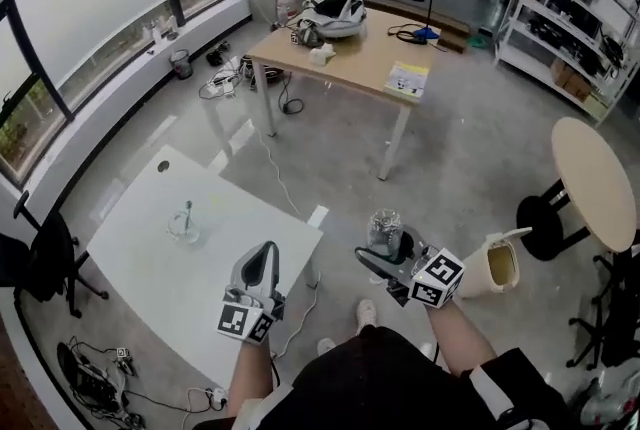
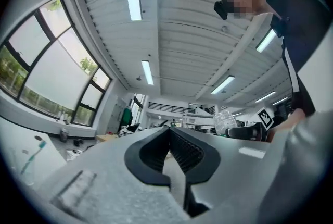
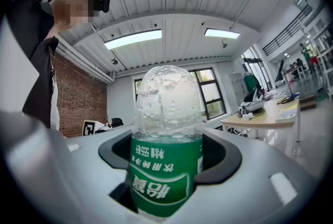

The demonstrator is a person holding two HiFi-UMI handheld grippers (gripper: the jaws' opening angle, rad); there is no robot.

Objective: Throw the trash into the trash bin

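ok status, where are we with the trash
Left gripper shut, empty. Right gripper shut on the plastic bottle. Trash bin on the floor off to its right, nothing between.

1. Two grippers: the left gripper and the right gripper.
2. One clear plastic bottle with a green label.
3. One cream trash bin on the floor.
4. Three worktops: a white worktop, a wooden worktop and a round worktop.
5. One glass on the white worktop.
6. One black chair by the window.
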